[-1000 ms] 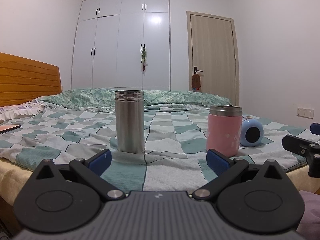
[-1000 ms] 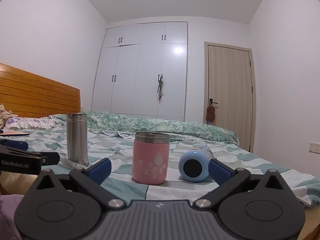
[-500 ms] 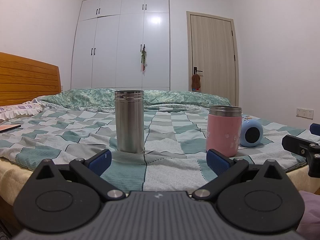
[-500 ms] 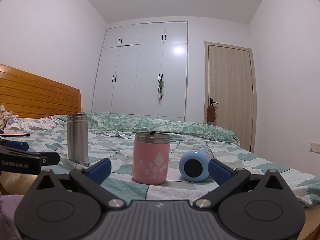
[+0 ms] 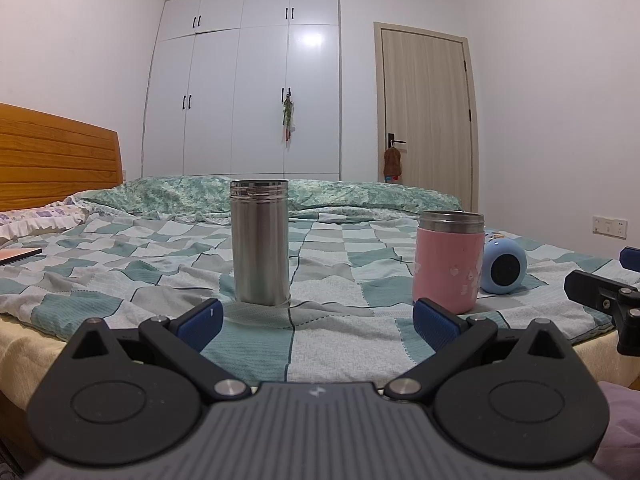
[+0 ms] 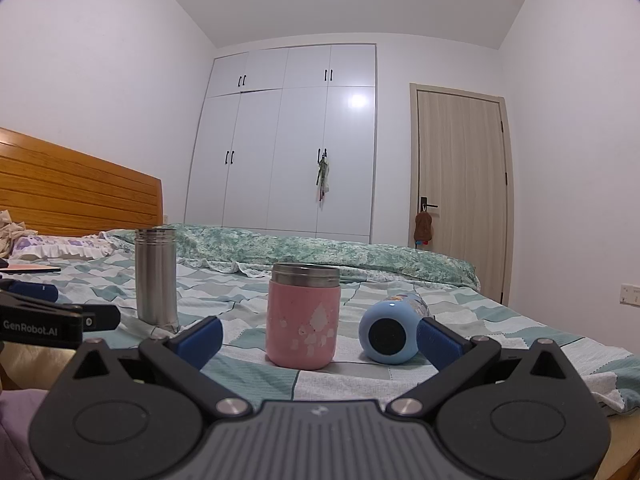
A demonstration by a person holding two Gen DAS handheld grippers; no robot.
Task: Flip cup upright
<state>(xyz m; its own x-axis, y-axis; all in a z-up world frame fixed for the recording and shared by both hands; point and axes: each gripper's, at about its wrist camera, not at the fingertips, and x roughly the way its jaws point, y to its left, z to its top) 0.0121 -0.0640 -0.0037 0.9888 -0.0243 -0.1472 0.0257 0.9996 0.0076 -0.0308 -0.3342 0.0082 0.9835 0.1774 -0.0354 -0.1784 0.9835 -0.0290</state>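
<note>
A light blue cup [image 6: 388,331] lies on its side on the checked bedspread, its dark round end toward me; it also shows in the left wrist view [image 5: 503,270]. A pink cup [image 6: 303,315] with a steel rim stands upright left of it, also in the left wrist view [image 5: 449,259]. A tall steel cup [image 5: 259,241] stands upright further left, also in the right wrist view [image 6: 156,278]. My left gripper [image 5: 316,322] is open and empty, short of the steel cup. My right gripper [image 6: 318,338] is open and empty, short of the pink and blue cups.
The bed [image 5: 352,320] has a wooden headboard [image 5: 56,156] at left and a rolled green quilt [image 5: 352,194] at the back. A flat book [image 5: 18,255] lies at far left. White wardrobes and a door stand behind.
</note>
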